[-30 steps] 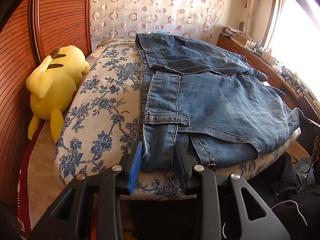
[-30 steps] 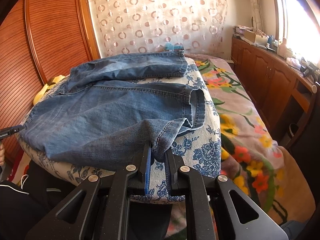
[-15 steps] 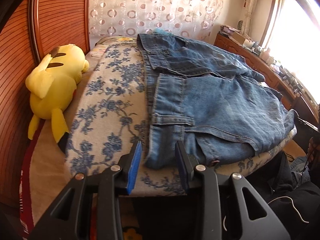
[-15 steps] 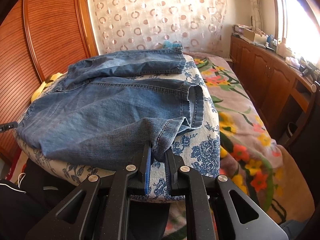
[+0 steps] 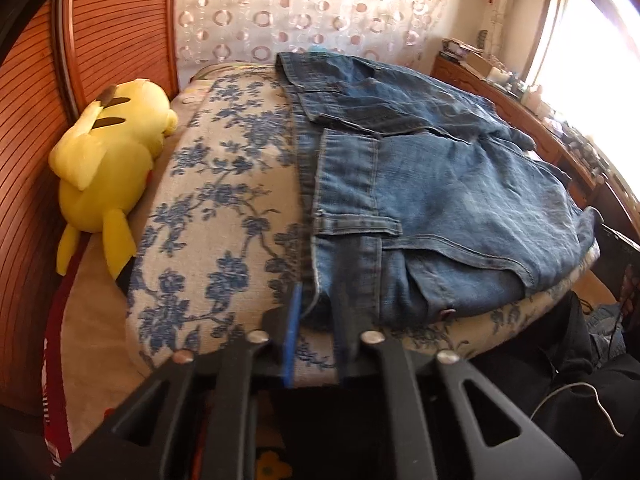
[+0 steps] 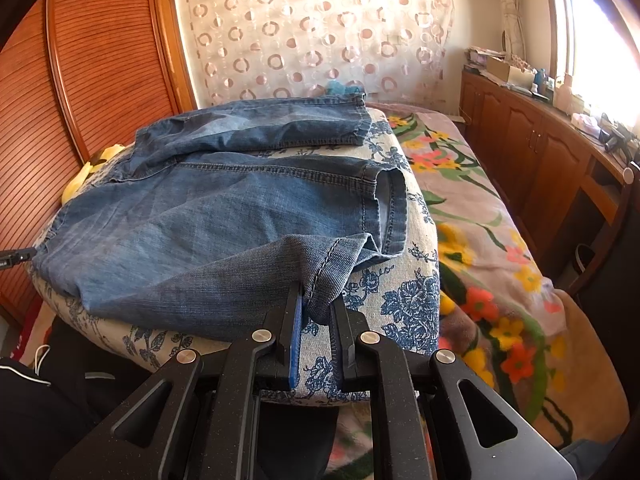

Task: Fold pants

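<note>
Blue jeans (image 5: 440, 200) lie folded lengthwise on a cushion with a blue flower print (image 5: 224, 216). The waistband faces the left wrist view. My left gripper (image 5: 318, 312) is at the near waistband corner; its jaws are closing, and denim sits pinched between them. In the right wrist view the jeans (image 6: 220, 216) show their leg ends, one hem turned back toward me. My right gripper (image 6: 318, 304) is shut on that near leg hem at the cushion's front edge (image 6: 404, 292).
A yellow plush toy (image 5: 108, 152) lies left of the cushion against a slatted wooden wardrobe (image 5: 32, 160). A flowered bedspread (image 6: 480, 240) stretches to the right, with a wooden sideboard (image 6: 540, 152) under the window. A person's dark clothing (image 5: 560, 360) fills the low right.
The left jaws have narrowed from wide apart to pinching the waistband corner, and that view has shifted slightly. The right gripper has held its grip on the hem without moving.
</note>
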A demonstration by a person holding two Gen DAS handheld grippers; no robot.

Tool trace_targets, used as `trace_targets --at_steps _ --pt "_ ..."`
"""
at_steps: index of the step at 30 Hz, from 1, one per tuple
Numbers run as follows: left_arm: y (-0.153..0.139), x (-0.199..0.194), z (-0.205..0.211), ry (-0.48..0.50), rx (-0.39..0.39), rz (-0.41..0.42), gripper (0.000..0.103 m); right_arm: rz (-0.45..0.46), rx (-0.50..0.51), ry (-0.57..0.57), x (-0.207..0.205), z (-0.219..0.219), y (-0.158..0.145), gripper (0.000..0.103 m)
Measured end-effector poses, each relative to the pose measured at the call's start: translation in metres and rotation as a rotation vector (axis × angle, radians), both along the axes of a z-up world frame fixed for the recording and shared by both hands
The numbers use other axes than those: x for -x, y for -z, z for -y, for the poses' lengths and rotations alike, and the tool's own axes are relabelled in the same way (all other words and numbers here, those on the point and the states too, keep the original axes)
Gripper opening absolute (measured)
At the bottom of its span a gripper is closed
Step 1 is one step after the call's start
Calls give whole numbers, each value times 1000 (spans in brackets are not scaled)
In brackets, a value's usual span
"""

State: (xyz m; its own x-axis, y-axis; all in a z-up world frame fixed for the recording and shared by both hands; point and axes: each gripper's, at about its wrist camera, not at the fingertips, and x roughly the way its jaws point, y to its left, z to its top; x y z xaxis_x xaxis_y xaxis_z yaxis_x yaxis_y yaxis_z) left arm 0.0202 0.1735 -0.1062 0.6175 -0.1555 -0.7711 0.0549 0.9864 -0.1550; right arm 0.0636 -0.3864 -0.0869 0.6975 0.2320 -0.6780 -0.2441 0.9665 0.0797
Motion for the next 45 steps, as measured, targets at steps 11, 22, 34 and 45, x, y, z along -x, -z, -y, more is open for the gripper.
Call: trace_targets --at_steps 11,22,34,45 --pt "-33 2 7 0 -47 105 0 58 -16 4 2 5 -19 9" --pt "-79 -25 16 8 -82 222 0 162 -3 4 -21 7 -64 6" --pt "-142 -70 25 -6 -106 374 0 290 -14 23 -61 11 -123 4" --pt "-182 -119 33 -22 -152 448 0 359 -19 39 -102 13 -162 4"
